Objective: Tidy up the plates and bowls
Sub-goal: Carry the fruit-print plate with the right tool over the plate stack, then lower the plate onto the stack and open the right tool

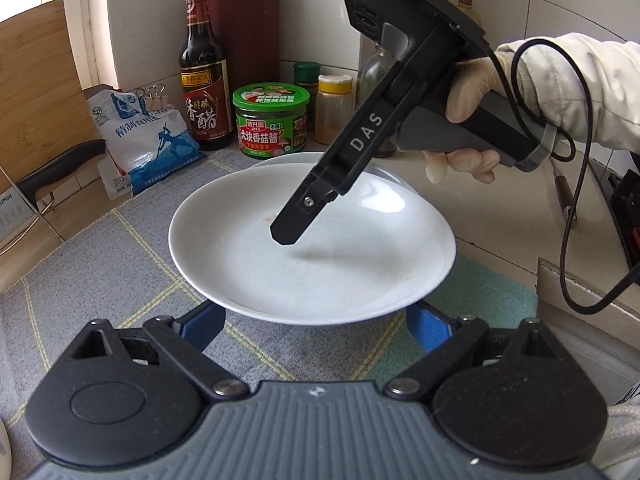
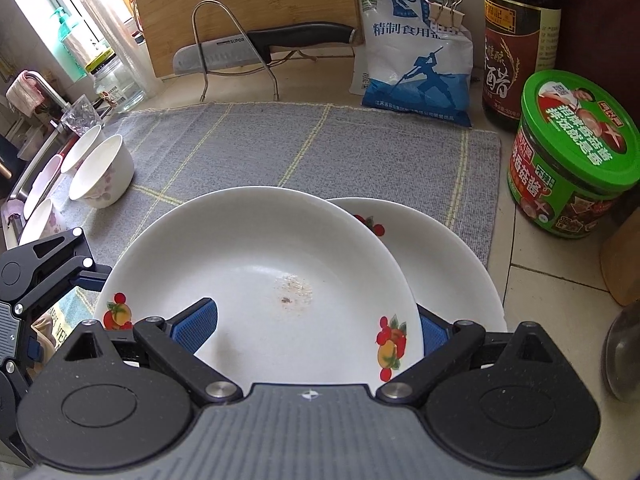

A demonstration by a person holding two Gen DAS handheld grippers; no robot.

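A white plate (image 1: 312, 248) with fruit prints lies tilted over a second white plate (image 1: 288, 159) on the grey mat. In the right wrist view the top plate (image 2: 260, 280) overlaps the lower plate (image 2: 448, 256). My left gripper (image 1: 316, 322) is open, its blue pads under the top plate's near rim. My right gripper (image 2: 316, 328) is open, one pad (image 2: 196, 324) over the top plate, the other beside its rim. The right gripper (image 1: 286, 236) hovers over the plate in the left wrist view. Several white bowls (image 2: 104, 176) stand at the mat's left edge.
A vinegar bottle (image 1: 202, 72), green-lidded jar (image 1: 272, 120), spice jars (image 1: 334, 108) and salt bag (image 1: 140, 136) stand behind the plates. A knife on a wire rack (image 2: 240, 52) leans by a cutting board (image 2: 248, 4). A sink (image 2: 24, 184) lies left.
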